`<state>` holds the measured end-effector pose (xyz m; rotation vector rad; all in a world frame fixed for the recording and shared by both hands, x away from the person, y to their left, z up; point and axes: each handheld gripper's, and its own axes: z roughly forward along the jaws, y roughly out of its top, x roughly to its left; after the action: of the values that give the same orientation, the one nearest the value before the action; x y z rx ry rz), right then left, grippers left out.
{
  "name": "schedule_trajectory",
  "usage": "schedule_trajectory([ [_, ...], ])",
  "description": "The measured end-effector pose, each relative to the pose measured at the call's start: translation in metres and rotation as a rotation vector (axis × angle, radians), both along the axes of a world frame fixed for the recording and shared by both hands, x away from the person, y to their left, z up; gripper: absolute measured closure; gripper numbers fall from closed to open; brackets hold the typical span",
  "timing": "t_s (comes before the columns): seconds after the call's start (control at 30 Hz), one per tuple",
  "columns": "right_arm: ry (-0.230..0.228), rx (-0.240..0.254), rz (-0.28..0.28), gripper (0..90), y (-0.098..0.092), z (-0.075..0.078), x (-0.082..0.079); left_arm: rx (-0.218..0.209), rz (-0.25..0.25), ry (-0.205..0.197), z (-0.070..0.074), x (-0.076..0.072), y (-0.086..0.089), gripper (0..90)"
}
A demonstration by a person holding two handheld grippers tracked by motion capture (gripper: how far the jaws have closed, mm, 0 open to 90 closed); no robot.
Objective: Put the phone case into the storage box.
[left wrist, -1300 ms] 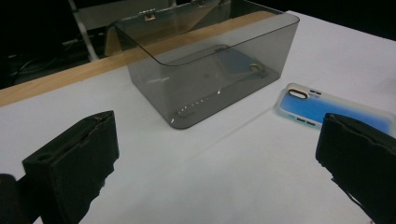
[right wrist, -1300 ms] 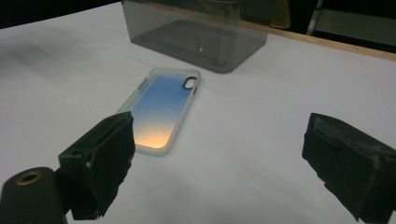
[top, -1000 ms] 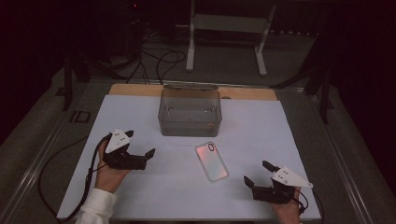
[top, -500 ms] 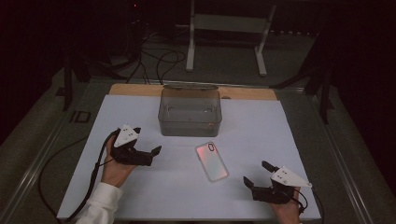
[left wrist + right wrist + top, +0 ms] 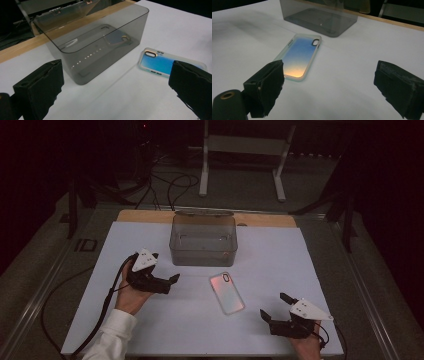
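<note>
A: Largest first. A white mat (image 5: pixel 165 330) is spread over the table, with a wooden strip (image 5: pixel 260 219) seen along its far edge.

B: Next, the box?

A: Yes. A smoky see-through box (image 5: pixel 203 240) is set upright at the far middle of the mat, open at the top. Nothing solid is made out inside; a reflection of the phone case is seen on its wall in the left gripper view.

B: Grippers?

A: The left gripper (image 5: pixel 168 282) is held just above the mat, in front of the box's left corner, pointed toward the phone case. Its jaws are spread wide; nothing is held between them. In its own view the box (image 5: pixel 95 40) is framed between the jaws. The right gripper (image 5: pixel 276 307) is held low at the near right of the mat, jaws likewise spread wide, nothing gripped.

B: And the case?

A: The phone case (image 5: pixel 227 293) is laid flat on the mat, near the front of the box but apart from it, between the two grippers, touched by neither. Its camera cutout is turned toward the box. A blue-to-orange fade is seen on it (image 5: pixel 299 56) in the right gripper view.
</note>
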<state>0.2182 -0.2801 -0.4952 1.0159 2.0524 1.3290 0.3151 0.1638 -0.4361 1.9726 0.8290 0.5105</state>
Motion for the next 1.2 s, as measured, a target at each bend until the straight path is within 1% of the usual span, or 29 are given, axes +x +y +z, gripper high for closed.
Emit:
schedule_trajectory([
  [0.17,0.001,0.002,0.000,9.4,0.000,0.000,0.000,0.010,-0.015,0.002,0.001,0.003,-0.006,0.7],
  [0.27,0.003,-0.001,0.000,9.4,0.000,0.000,0.000,0.011,-0.033,0.005,0.002,0.006,-0.010,0.7],
  [0.57,0.003,0.001,0.000,9.4,0.000,0.000,0.000,0.067,-0.079,-0.003,0.006,0.014,-0.028,0.8],
  [0.67,0.001,-0.002,0.003,9.4,-0.001,0.000,0.000,0.067,-0.092,-0.001,0.007,0.017,-0.035,0.8],
  [1.07,0.003,-0.002,0.005,9.4,-0.001,-0.001,0.001,0.080,-0.119,0.028,0.002,0.031,-0.054,1.0],
  [1.2,0.004,-0.003,0.006,9.4,-0.001,-0.001,0.001,0.076,-0.124,0.037,0.000,0.035,-0.060,1.6],
])
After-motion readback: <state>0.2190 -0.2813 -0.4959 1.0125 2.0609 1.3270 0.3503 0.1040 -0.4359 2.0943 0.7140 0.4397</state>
